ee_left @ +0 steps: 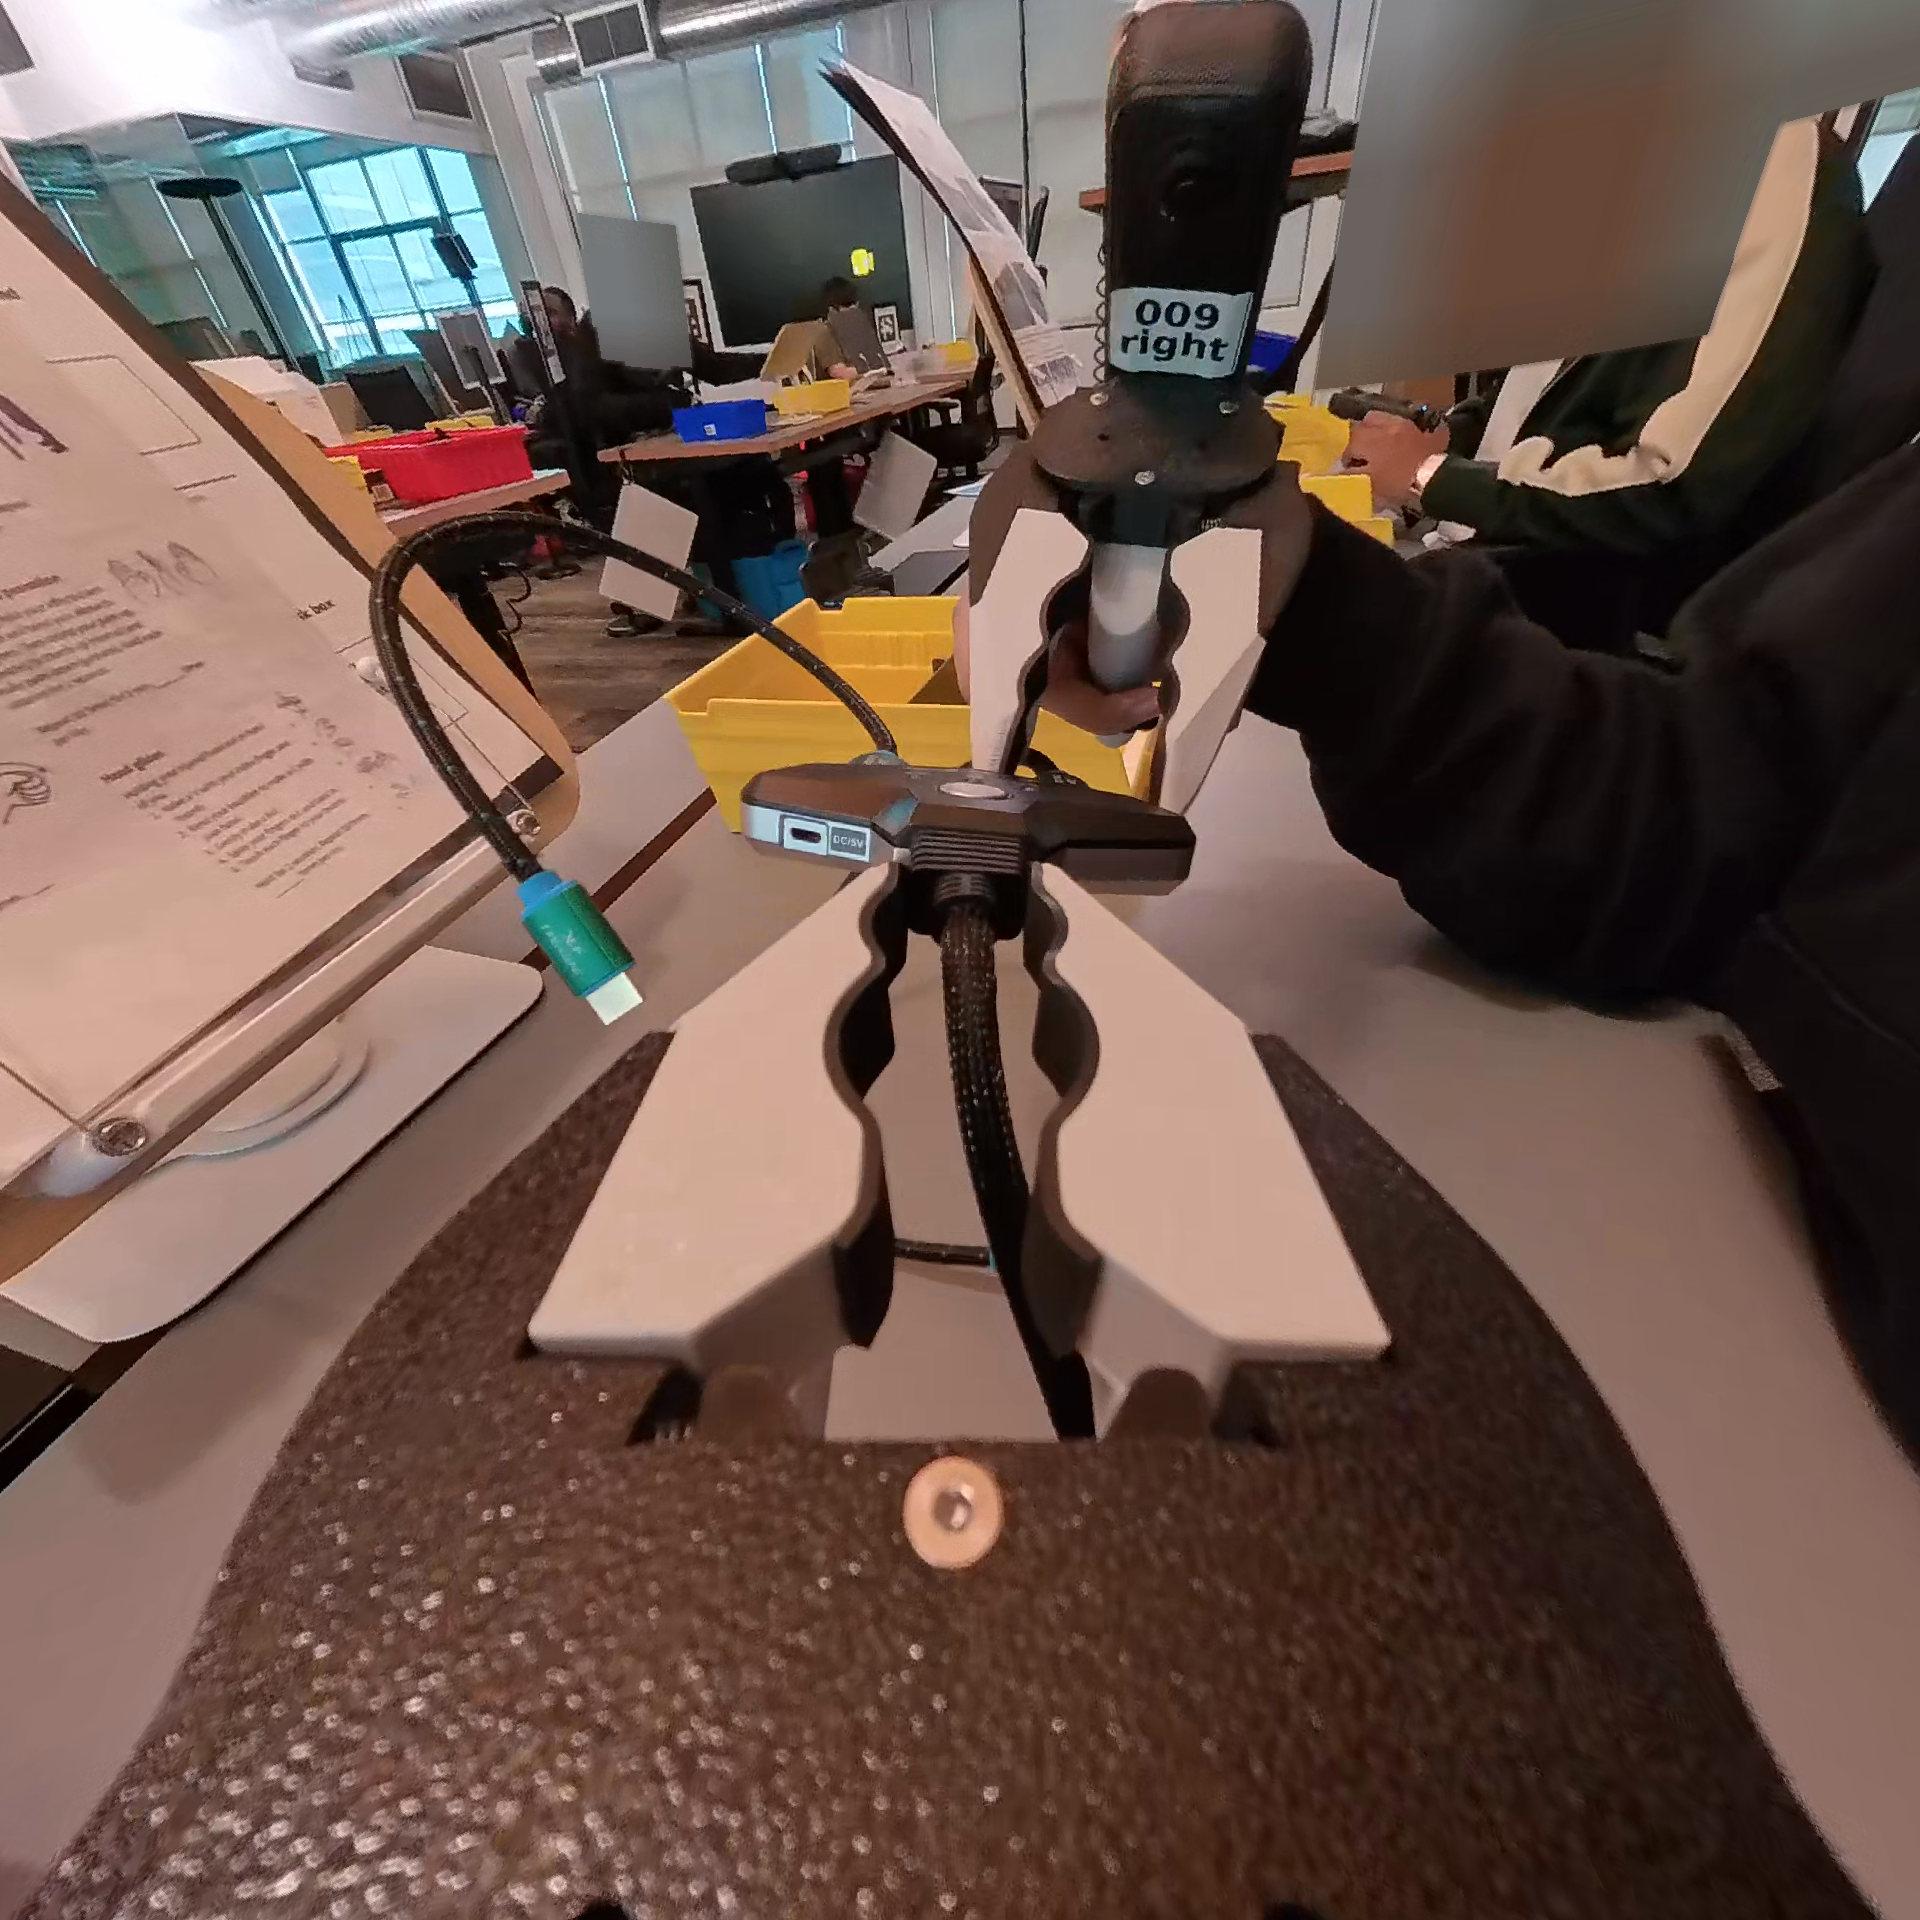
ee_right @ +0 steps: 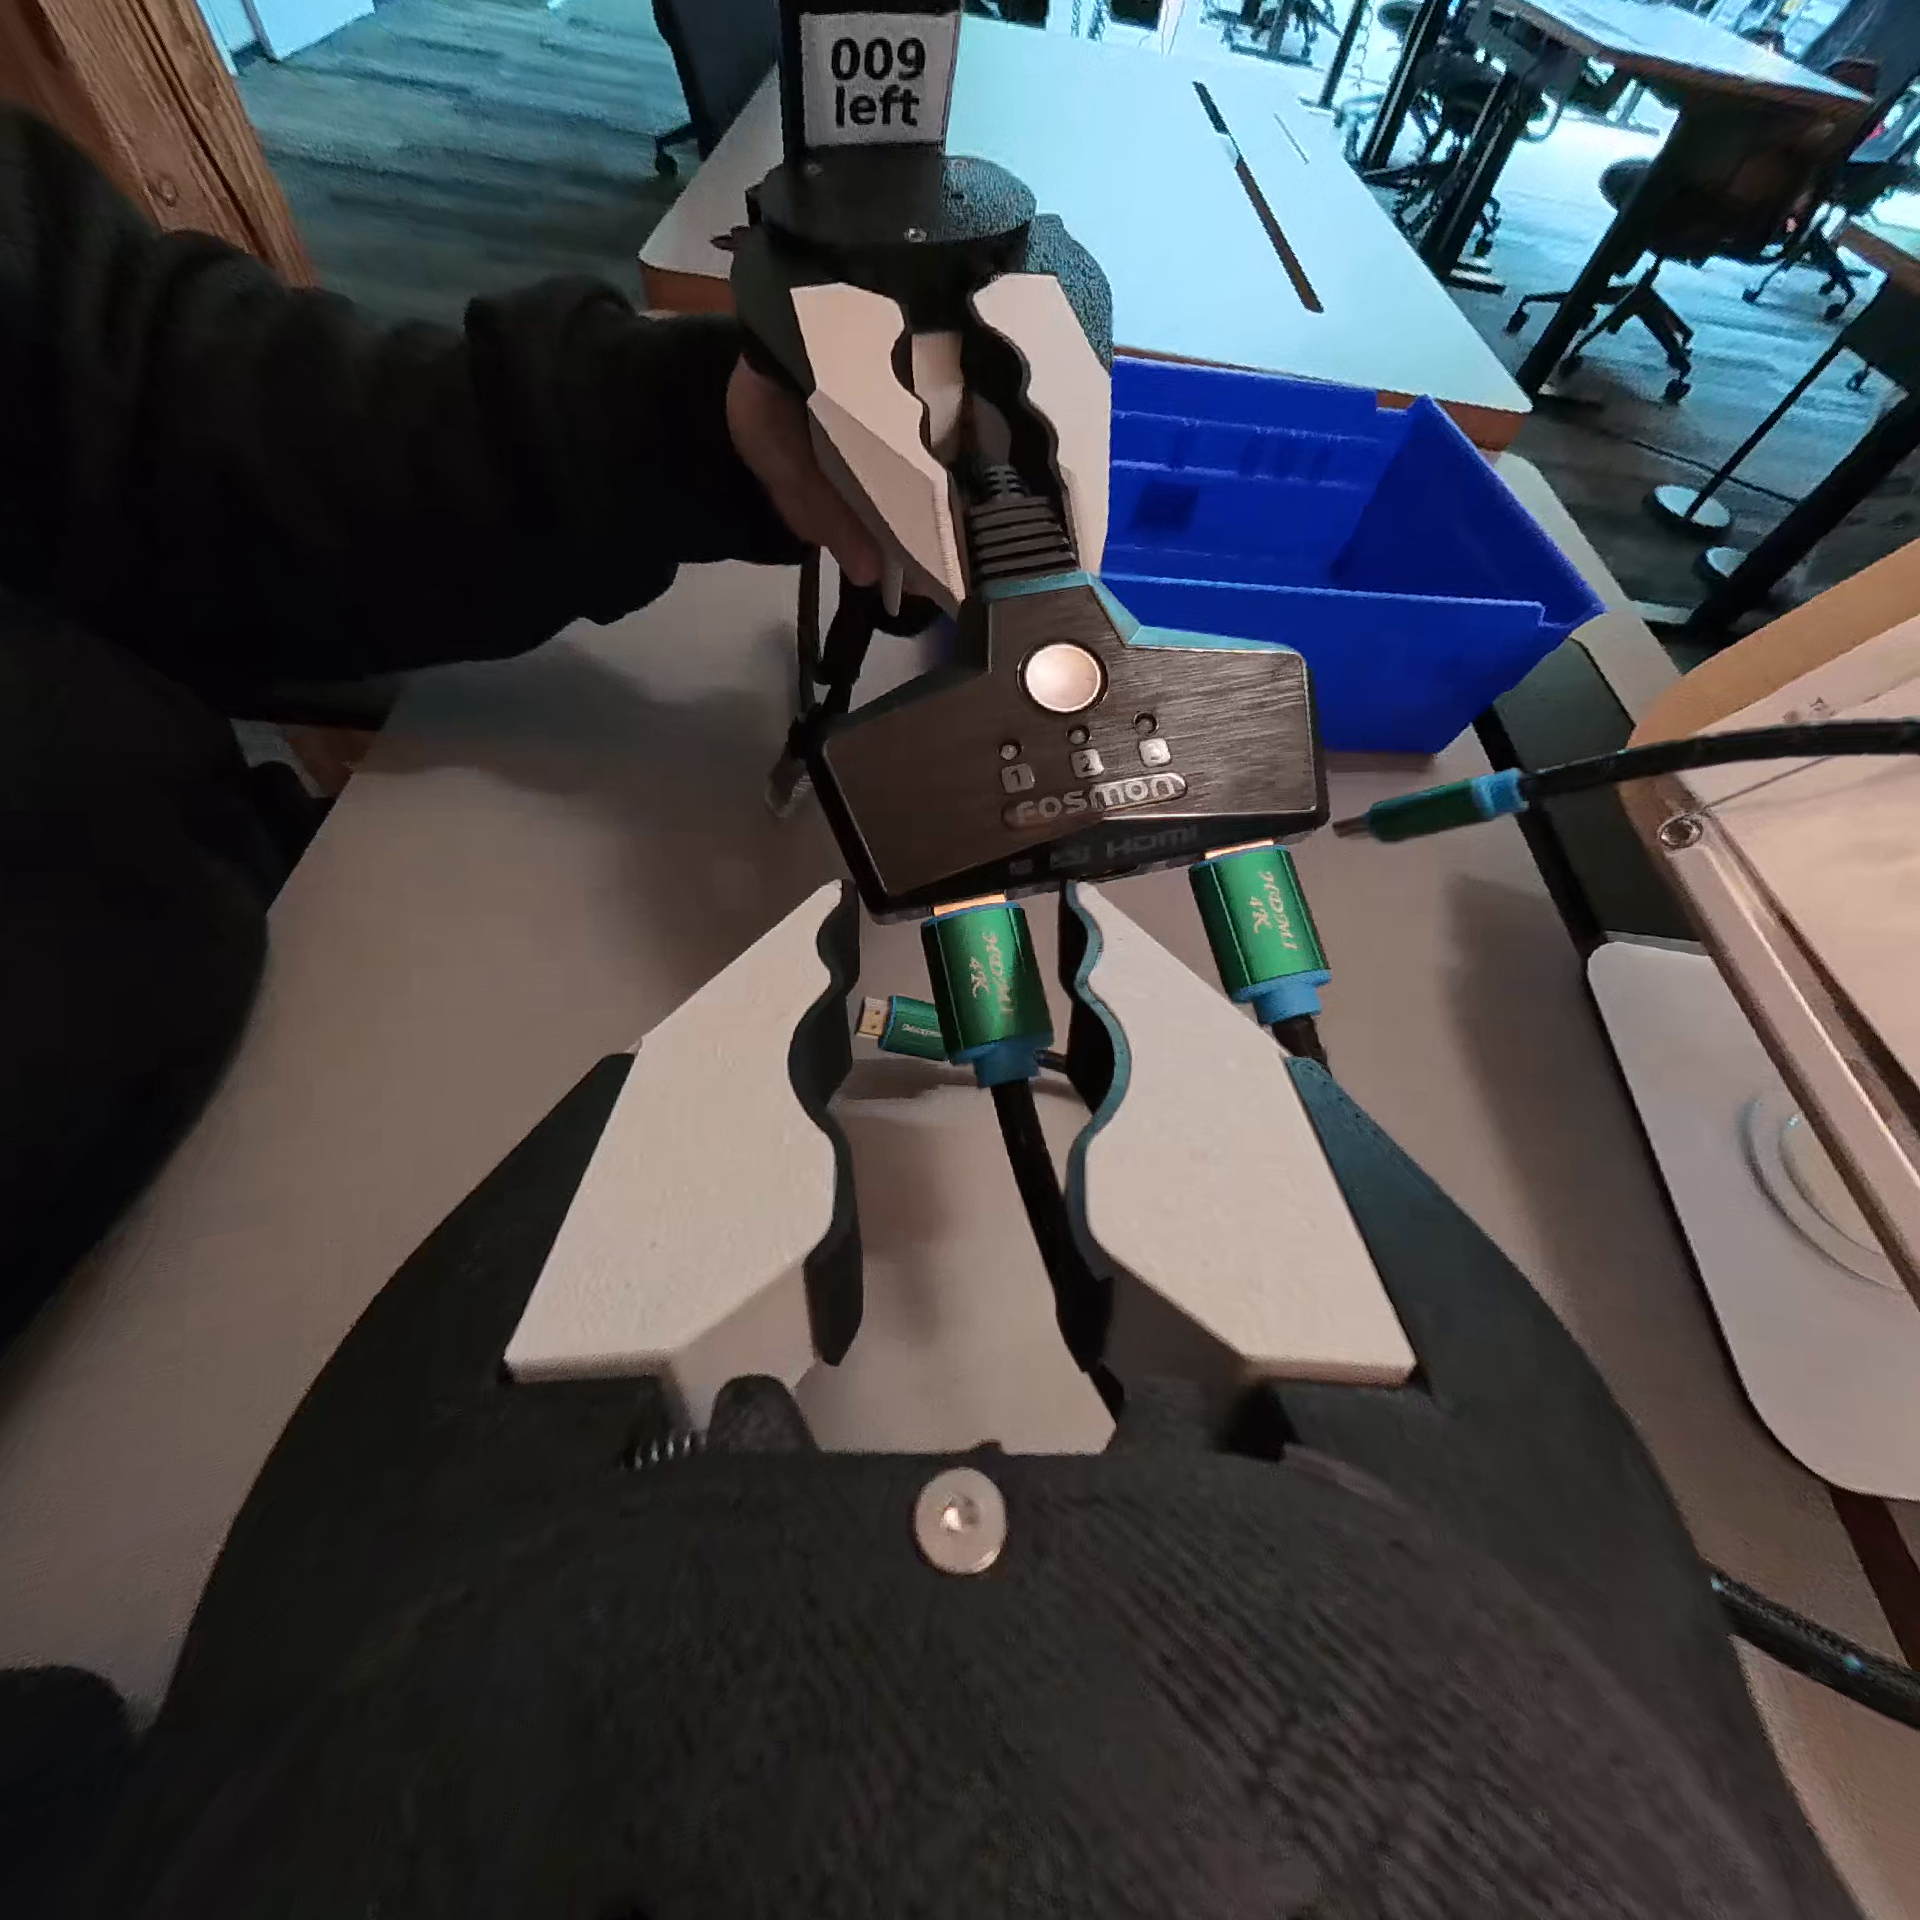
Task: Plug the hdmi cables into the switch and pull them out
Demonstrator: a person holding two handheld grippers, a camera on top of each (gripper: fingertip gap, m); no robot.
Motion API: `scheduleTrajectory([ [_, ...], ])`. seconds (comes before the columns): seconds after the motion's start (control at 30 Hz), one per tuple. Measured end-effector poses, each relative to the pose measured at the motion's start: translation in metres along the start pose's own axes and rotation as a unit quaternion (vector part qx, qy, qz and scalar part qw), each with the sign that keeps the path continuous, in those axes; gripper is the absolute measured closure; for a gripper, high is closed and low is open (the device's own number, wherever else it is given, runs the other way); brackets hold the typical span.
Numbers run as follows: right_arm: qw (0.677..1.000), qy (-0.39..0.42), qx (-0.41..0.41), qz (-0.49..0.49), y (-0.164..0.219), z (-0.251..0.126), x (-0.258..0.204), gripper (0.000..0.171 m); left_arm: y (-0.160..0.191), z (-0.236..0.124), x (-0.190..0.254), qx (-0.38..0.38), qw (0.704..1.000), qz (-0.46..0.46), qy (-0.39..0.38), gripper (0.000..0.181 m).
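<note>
HDMI switch (ee_right: 1070, 748): small black brushed-metal box, raised off the counter (ee_right: 436, 831), tilted, round silver button on top with three indicator lights below. Light and rigid by the look; smooth faces likely slippery, so best taken by the ribbed strain-relief collar (ee_left: 961, 854) of its pigtail lead.

Left hand-held gripper (ee_left: 961, 914): narrowed around that ribbed collar and braided lead, carrying the switch.

Right hand-held gripper (ee_right: 961, 925): parted moderately, empty, tips just short of the switch's port edge, straddling one plugged cable.

HDMI cables: two green metal-shelled plugs seated in the outer ports, one near the middle of the frame (ee_right: 987, 987), one further right (ee_right: 1259, 935); centre port seemingly vacant. Third plug (ee_left: 579, 940) free, hanging on a stiff braided cord arching above the counter. Further loose plug (ee_right: 899, 1027) below the switch. Shells short and hard; firm pinch across the flat sides advisable, straight pull, no twisting.

Writing: brand mark and numerals on the switch, script on the plugs, ID stickers on both grippers; wording withheld.

Nearby: yellow bin (ee_left: 831, 686), blue bin (ee_right: 1330, 561), printed sheet on stand (ee_left: 156, 644).
</note>
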State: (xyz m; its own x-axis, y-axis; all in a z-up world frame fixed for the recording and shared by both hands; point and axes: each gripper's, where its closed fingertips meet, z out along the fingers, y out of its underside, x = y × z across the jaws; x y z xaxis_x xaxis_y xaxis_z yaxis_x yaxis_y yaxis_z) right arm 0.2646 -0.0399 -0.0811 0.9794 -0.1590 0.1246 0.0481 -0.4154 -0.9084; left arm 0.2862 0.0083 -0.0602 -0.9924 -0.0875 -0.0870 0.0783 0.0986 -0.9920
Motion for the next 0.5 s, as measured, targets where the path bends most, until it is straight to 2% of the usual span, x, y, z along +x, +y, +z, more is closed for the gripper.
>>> scheduleTrajectory([
  [0.1,0.999,-0.013,0.019,-0.025,-0.0029,-0.0027,-0.0046,0.141,-0.0021,-0.0020,0.0017,0.010,1.000,-0.001,0.005,0.162],
  [0.5,0.997,-0.034,0.049,-0.057,-0.0088,-0.0014,-0.0100,0.143,-0.0078,-0.0081,0.0052,0.033,0.999,-0.001,0.006,0.162],
])
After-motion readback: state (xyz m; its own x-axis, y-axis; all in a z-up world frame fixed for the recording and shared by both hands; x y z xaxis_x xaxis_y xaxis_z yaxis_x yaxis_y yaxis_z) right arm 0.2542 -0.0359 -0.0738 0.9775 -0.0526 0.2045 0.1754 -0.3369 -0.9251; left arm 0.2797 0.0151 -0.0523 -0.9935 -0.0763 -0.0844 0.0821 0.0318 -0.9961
